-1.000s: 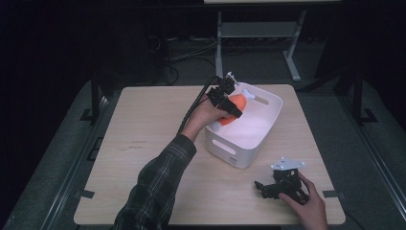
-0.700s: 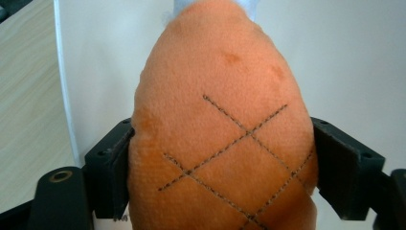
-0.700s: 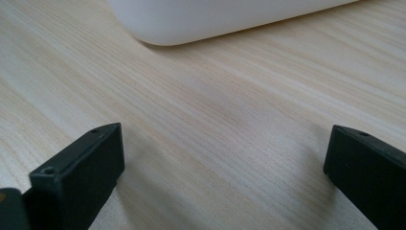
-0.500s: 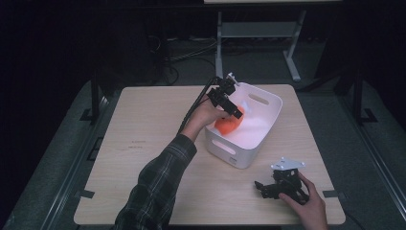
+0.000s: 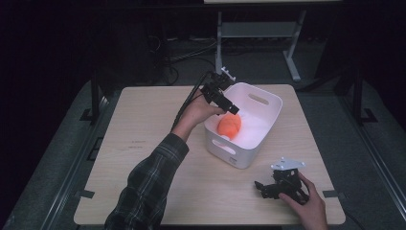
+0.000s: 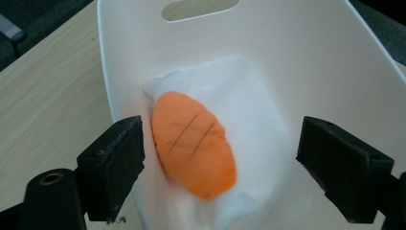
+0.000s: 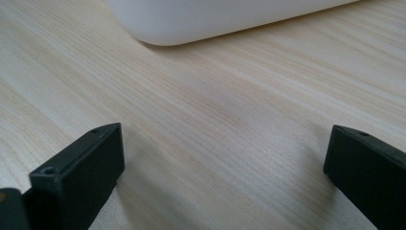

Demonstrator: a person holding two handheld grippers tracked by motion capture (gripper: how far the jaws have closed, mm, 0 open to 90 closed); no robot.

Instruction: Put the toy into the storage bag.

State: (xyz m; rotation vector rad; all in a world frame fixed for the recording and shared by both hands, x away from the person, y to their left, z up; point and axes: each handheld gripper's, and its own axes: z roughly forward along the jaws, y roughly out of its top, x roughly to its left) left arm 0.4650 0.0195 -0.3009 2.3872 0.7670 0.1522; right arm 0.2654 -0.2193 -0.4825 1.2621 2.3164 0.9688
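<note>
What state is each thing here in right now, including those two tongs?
Orange toy: lying on its side in the bin, held by nothing.
Bin: upright on the table, open at the top.
Left tongs: open above the bin, nothing between the jaws, which have just been opening.
Right tongs: open, empty, low over the table near its front edge.

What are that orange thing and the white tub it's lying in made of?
Orange toy: probably soft plush or foam, with a matte skin, rounded sagging shape and stitched-looking lines.
White tub: likely moulded plastic, with smooth, slightly glossy walls, rounded corners and a cut-out handle.
</note>
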